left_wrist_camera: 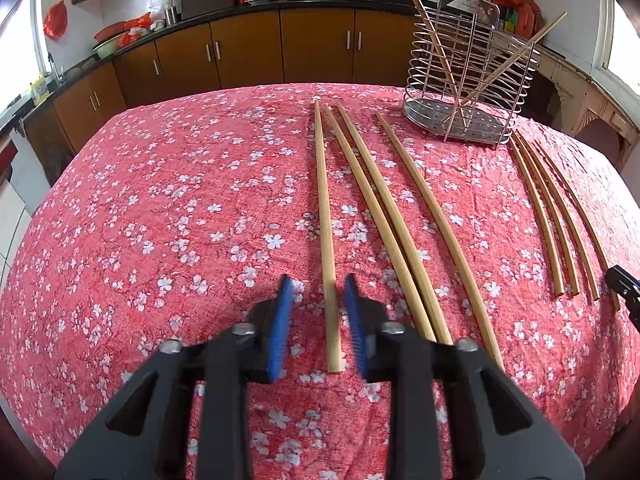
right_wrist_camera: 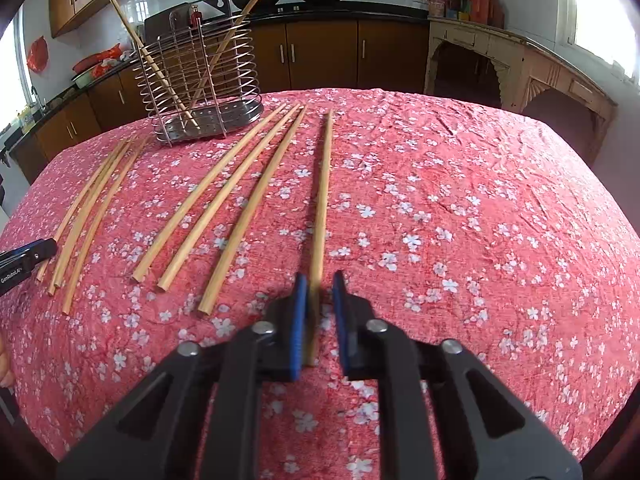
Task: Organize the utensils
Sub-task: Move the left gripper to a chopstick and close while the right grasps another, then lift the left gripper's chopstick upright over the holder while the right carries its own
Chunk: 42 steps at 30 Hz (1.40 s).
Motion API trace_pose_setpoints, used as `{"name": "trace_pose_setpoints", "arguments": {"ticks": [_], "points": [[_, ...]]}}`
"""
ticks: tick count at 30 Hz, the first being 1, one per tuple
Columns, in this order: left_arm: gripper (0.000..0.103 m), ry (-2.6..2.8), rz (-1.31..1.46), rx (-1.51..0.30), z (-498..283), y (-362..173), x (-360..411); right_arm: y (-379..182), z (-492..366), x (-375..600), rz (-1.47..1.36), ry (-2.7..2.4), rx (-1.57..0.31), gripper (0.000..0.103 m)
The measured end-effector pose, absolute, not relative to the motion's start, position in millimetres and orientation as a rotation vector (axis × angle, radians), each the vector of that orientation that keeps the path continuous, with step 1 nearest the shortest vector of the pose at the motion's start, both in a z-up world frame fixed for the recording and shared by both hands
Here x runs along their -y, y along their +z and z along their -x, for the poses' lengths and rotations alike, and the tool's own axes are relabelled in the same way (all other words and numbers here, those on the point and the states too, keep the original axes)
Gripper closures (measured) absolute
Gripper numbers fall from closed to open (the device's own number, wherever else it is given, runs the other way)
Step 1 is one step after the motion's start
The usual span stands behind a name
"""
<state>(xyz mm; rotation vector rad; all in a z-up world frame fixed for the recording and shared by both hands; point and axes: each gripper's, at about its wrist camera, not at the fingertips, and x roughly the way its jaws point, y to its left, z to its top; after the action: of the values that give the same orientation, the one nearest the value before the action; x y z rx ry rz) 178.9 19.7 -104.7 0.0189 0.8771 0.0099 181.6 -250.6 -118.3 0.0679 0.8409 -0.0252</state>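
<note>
As only R cam shows, hand [right_wrist_camera: 3, 360].

Both wrist cameras are looking steeply down, close over the table [left_wrist_camera: 160, 200], facing the far counter [left_wrist_camera: 280, 4]; both are sharing the rack [right_wrist_camera: 200, 80] and chopsticks [right_wrist_camera: 224, 184].

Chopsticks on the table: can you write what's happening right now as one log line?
left gripper: open around leftmost chopstick | right gripper: shut on rightmost chopstick | wire holder: two chopsticks inside
</note>
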Motion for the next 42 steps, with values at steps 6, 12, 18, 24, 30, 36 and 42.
{"name": "trace_pose_setpoints", "arguments": {"ticks": [6, 12, 18, 24, 30, 36, 42], "points": [[0.096, 0.001, -0.006, -0.877, -177.5, -104.3, -27.3, -117.3, -182.7, 258.2, -0.114, -0.013, -0.844, 0.095], [0.096, -0.014, 0.01, -0.819, -163.5, -87.5, -46.0, -99.5, -171.6, 270.8, -0.11, -0.045, -0.773, 0.095], [0.096, -0.04, 0.005, -0.672, -146.4, -48.9, -58.9, -63.9, -160.2, 281.1, -0.084, -0.079, -0.648, 0.095], [0.096, -0.037, 0.05, -0.526, -136.7, -6.1, -73.9, -24.1, -156.3, 287.2, -0.089, -0.082, -0.51, 0.095], [0.096, -0.011, 0.085, -0.439, -136.2, 28.3, -86.5, 11.0, -157.5, 297.8, -0.142, -0.067, -0.399, 0.095], [0.096, -0.004, 0.11, -0.405, -140.7, 47.2, -92.7, 33.4, -163.1, 306.1, -0.176, -0.059, -0.336, 0.095], [0.096, 0.002, 0.129, -0.382, -144.2, 60.4, -96.9, 51.8, -164.5, 308.7, -0.184, -0.05, -0.287, 0.095]]}}
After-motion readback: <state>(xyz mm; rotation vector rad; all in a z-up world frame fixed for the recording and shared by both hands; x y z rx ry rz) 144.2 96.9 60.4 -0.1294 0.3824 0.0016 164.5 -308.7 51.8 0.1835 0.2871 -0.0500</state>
